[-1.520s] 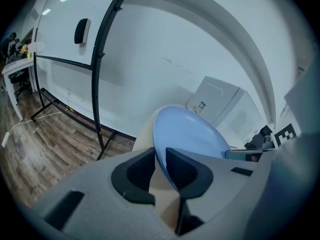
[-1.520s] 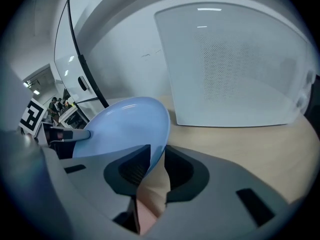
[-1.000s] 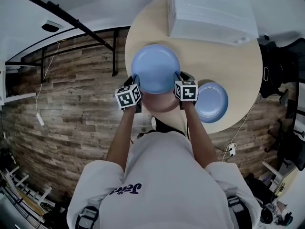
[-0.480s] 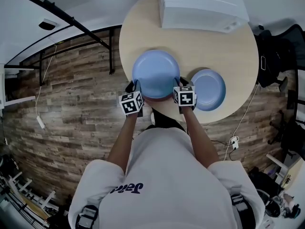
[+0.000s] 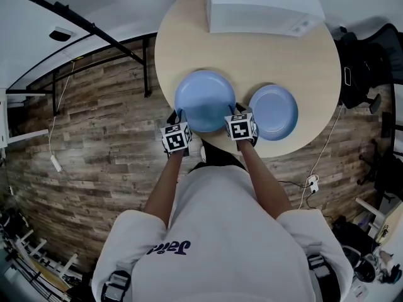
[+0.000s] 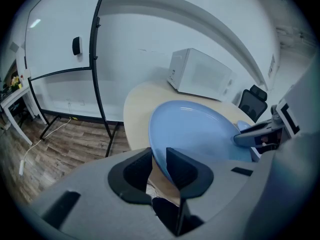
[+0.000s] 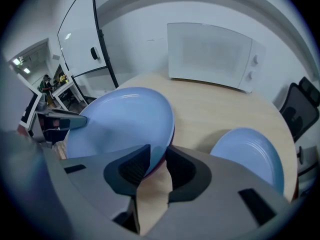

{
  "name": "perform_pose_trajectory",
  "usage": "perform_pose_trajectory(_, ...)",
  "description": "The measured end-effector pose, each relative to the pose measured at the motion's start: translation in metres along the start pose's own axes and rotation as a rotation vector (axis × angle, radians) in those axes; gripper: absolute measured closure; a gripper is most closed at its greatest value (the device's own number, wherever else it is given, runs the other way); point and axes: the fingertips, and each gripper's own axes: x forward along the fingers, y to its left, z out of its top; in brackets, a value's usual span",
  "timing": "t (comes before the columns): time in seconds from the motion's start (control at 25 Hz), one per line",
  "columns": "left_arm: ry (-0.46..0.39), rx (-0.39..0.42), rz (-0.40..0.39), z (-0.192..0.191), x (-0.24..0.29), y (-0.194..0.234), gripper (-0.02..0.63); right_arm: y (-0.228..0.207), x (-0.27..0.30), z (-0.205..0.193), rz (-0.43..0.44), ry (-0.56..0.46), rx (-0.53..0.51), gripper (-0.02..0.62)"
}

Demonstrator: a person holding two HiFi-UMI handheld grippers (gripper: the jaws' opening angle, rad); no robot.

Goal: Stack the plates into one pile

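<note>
The only writing stands on the person's white shirt (image 5: 252,244): a short word in dark script lettering (image 5: 169,248), seen upside down and too warped to read surely. One cube (image 5: 177,137) and the other cube (image 5: 241,128) carry black-and-white square code markers, no letters or numbers.

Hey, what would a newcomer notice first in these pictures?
A blue plate is gripped at opposite sides by the left tongs and the right tongs, at the near edge of the round table. A second plate, also blue, lies on the table just to its right. A white microwave sits at the far edge.
</note>
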Motion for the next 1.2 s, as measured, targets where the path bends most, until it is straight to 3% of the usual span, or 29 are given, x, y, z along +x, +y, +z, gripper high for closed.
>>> perform_pose_trajectory(0.2,0.019,0.047,0.002,-0.004,0.003,-0.004,0.506,-0.002,0.002,-0.002,-0.036,0.039,-0.038,0.481)
perform_pose_trajectory(0.28,0.017,0.05,-0.016,-0.002,0.004,-0.007,0.447,-0.001,0.003,-0.001,-0.026,0.043,-0.053,0.4)
perform_pose_trajectory(0.4,0.019,0.024,-0.049,0.0,0.003,-0.007,0.386,0.004,0.002,0.003,0.016,0.029,-0.075,0.356)
perform_pose_trajectory(0.56,0.018,0.015,-0.065,0.004,0.003,-0.005,0.359,-0.001,-0.002,0.013,0.022,-0.02,-0.071,0.353)
perform_pose_trajectory(0.72,0.015,-0.044,-0.072,0.009,0.005,0.002,0.354,-0.011,0.001,0.027,0.021,-0.055,-0.049,0.353)
perform_pose_trajectory(1.2,0.067,-0.079,-0.097,0.013,0.029,0.013,0.356,-0.013,0.035,0.022,0.072,0.052,0.067,0.354)
